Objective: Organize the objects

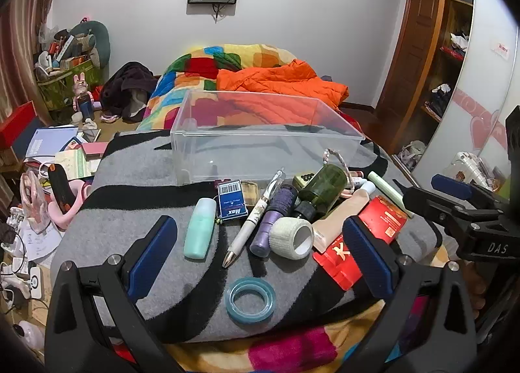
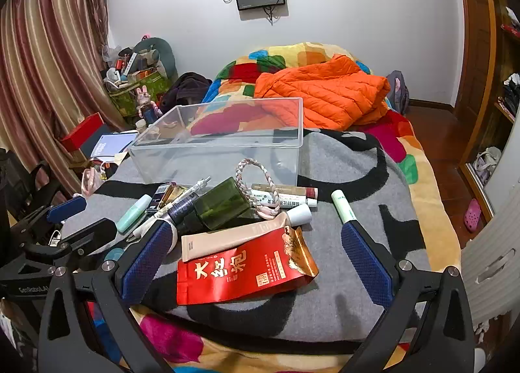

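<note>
A clear plastic bin [image 1: 260, 145] [image 2: 221, 145] stands empty on the grey blanket. In front of it lies a pile: mint tube [image 1: 200, 228], blue card box [image 1: 231, 204], white pen [image 1: 250, 225], purple tube [image 1: 274, 222], white bandage roll [image 1: 292, 236], tape ring [image 1: 250, 300], green bottle [image 2: 224, 204], beige cream tube [image 2: 240, 233], red foil packet [image 2: 240, 272], green stick [image 2: 343, 205]. My left gripper [image 1: 260, 256] is open and empty over the pen and bandage roll. My right gripper [image 2: 256, 259] is open and empty around the red packet.
The grey blanket [image 2: 341, 301] lies on a bed with a colourful quilt [image 2: 422, 178] and an orange jacket [image 2: 325, 93] behind the bin. Clutter covers the floor at left [image 1: 65, 152]. A wardrobe [image 1: 455, 64] stands at right.
</note>
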Demonstrator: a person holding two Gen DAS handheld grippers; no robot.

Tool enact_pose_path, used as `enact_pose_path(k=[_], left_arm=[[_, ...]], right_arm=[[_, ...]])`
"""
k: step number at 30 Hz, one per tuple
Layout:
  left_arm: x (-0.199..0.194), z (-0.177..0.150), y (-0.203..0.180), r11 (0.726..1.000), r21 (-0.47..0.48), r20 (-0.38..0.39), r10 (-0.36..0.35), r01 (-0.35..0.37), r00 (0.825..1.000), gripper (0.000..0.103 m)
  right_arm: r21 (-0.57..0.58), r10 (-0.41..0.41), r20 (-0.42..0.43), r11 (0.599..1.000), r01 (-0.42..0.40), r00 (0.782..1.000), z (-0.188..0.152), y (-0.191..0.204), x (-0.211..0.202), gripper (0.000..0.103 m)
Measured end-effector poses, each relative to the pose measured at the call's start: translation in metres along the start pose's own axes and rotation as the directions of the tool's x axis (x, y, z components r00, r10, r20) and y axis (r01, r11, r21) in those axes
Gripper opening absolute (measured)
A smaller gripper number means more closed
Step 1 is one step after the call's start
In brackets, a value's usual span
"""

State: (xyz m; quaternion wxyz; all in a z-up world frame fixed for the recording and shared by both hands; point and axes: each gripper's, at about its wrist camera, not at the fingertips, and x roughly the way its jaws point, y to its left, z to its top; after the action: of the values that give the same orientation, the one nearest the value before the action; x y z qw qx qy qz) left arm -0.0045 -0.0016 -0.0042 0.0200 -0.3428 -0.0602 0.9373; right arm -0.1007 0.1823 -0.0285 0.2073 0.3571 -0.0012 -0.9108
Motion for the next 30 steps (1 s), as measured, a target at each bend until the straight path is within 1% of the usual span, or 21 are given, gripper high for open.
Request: enact_pose_path(k=[30], left_arm=[[-0.0010, 0.0018, -0.0013, 1.000, 0.003, 0.005, -0.005, 0.005, 1.000, 0.103]], right_arm=[[0.002, 0.019, -0.001, 1.000, -0.019, 1.000, 0.0008, 0.0029, 0.0017, 0.103]])
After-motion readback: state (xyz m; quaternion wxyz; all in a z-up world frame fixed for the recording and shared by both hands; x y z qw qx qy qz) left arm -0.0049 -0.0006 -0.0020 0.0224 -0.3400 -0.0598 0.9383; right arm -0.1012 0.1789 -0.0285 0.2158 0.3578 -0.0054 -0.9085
